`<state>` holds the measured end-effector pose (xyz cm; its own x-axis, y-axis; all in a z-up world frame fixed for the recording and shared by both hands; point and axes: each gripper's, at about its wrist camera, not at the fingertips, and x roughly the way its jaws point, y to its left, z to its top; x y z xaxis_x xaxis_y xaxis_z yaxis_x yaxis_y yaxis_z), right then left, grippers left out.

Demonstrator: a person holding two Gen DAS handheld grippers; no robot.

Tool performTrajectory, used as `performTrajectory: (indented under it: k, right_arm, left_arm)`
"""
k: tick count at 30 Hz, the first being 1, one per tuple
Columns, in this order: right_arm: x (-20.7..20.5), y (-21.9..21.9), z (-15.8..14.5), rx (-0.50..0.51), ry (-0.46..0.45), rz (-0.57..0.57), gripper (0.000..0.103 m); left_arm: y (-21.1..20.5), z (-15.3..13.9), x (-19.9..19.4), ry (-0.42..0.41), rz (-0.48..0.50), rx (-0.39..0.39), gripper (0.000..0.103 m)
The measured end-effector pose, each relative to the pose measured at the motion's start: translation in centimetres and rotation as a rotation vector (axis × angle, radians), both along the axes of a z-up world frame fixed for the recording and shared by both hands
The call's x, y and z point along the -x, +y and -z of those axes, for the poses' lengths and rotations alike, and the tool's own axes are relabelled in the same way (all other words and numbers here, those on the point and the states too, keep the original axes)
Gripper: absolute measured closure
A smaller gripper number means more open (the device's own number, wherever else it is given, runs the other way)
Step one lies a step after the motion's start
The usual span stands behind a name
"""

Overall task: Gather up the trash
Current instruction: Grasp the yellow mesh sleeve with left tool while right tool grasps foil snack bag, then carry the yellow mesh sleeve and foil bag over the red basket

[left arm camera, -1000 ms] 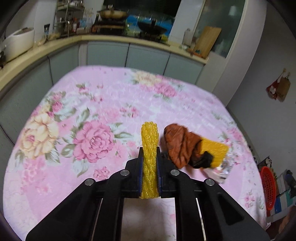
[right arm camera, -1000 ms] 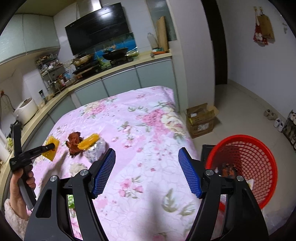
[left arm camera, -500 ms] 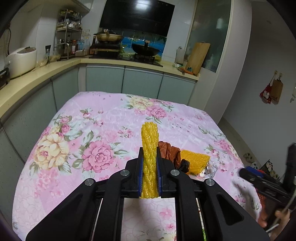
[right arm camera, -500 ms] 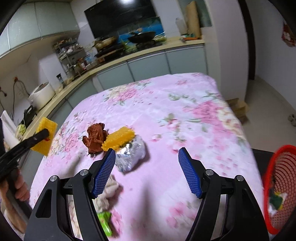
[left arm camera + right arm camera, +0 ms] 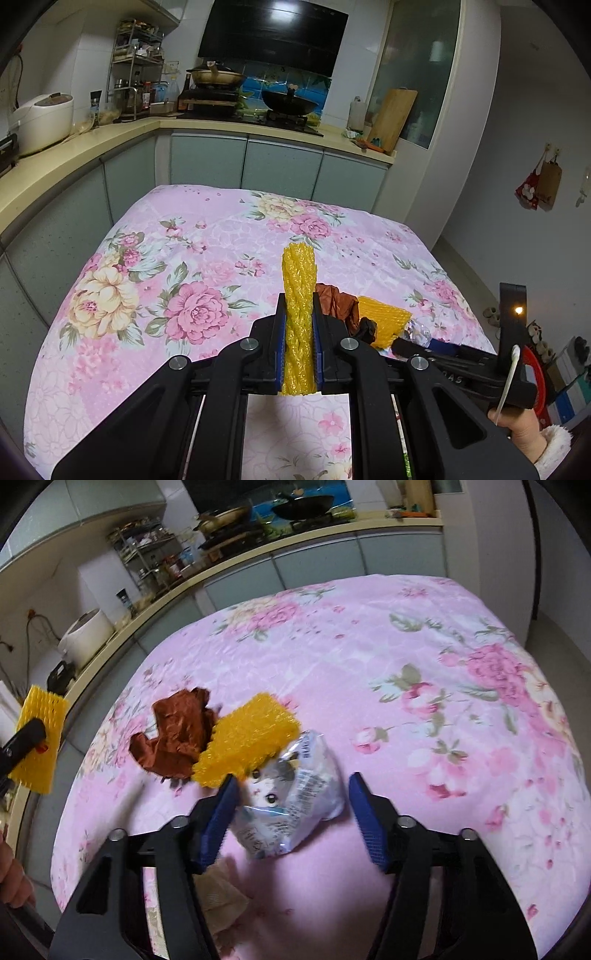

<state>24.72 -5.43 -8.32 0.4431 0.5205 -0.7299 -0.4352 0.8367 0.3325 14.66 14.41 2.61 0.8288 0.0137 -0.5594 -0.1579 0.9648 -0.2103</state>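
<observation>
My left gripper (image 5: 298, 314) is shut on a yellow foam net (image 5: 298, 295) and holds it above the table; it also shows at the far left of the right wrist view (image 5: 38, 738). My right gripper (image 5: 290, 801) is open, its jaws on either side of a silver snack bag with a cat face (image 5: 291, 797) that lies on the pink floral tablecloth (image 5: 406, 646). A second yellow foam net (image 5: 245, 746) and a crumpled brown wrapper (image 5: 173, 734) lie just beyond the bag. Both also show in the left wrist view (image 5: 384, 319), (image 5: 336, 299).
A red basket (image 5: 533, 380) stands on the floor off the table's right side. A crumpled tissue (image 5: 218, 890) lies under my right gripper. Kitchen counters with a rice cooker (image 5: 40, 122) and stove run along the back and left.
My right gripper has swung from the red basket to the table and come down around the silver bag. My left gripper has risen with the yellow net in it.
</observation>
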Motion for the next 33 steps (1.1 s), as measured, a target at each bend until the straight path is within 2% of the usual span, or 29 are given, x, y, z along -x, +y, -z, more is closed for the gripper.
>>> performTrajectory:
  k: [7, 9, 17, 33]
  right_arm:
    - [0.5, 0.1, -0.5, 0.007, -0.034, -0.030, 0.071]
    - [0.9, -0.2, -1.0, 0.004, -0.047, -0.034, 0.084]
    - [3.4, -2.3, -4.2, 0.036, -0.174, -0.010, 0.084]
    - [6.3, -7.5, -9.3, 0.002, -0.316, 0.086, 0.084]
  left_arm:
    - [-0.2, -0.1, 0.1, -0.004, 0.003, -0.004, 0.093]
    - [-0.4, -0.2, 0.1, -0.004, 0.005, -0.011, 0.093]
    - [-1.3, -0.2, 0.2, -0.011, 0.015, -0.032, 0.092]
    - [-3.2, -0.4, 0.4, -0.034, 0.046, -0.051, 0.093]
